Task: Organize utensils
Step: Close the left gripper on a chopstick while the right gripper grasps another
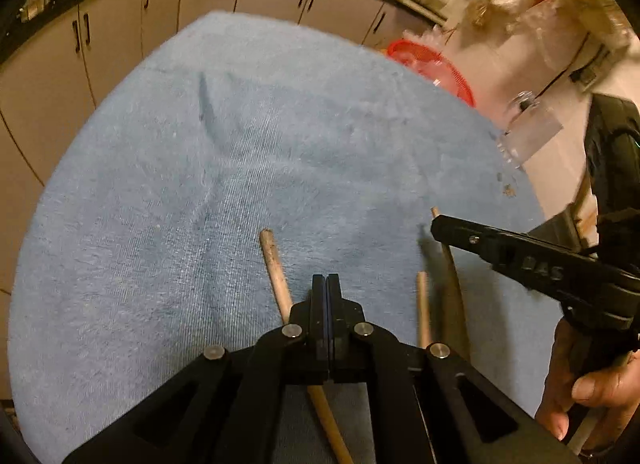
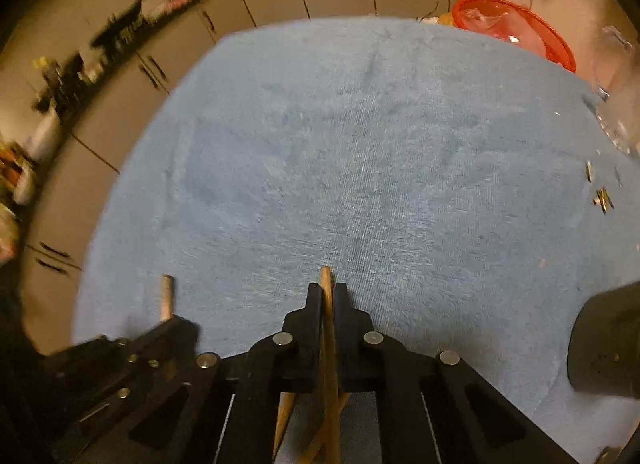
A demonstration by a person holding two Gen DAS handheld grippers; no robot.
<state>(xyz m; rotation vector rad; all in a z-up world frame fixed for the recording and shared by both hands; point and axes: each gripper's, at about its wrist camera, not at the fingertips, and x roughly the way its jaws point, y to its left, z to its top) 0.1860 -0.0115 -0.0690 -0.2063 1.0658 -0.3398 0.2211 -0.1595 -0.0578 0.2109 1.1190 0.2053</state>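
Several thin wooden sticks lie on a blue towel (image 1: pixel 240 163). My left gripper (image 1: pixel 326 284) is shut with nothing between its tips. One wooden stick (image 1: pixel 274 264) runs underneath it and comes out below the jaws. Two more sticks, one short (image 1: pixel 422 304) and one long and curved (image 1: pixel 452 284), lie to its right. My right gripper (image 1: pixel 438 225) comes in from the right over the curved stick's far end. In the right wrist view the right gripper (image 2: pixel 327 292) is shut on a wooden stick (image 2: pixel 325 278) whose tip pokes out past the fingers. The left gripper (image 2: pixel 176 328) shows blurred at lower left, in front of another stick (image 2: pixel 166 296).
A red basin (image 1: pixel 436 71) (image 2: pixel 516 31) and clear plastic items (image 1: pixel 532 131) sit past the towel's far right edge. Small bits of debris (image 2: pixel 602 197) lie on the towel at right. A dark object (image 2: pixel 604 344) stands at lower right. Cabinets (image 1: pixel 120 43) run behind. A person's hand (image 1: pixel 592 396) holds the right gripper.
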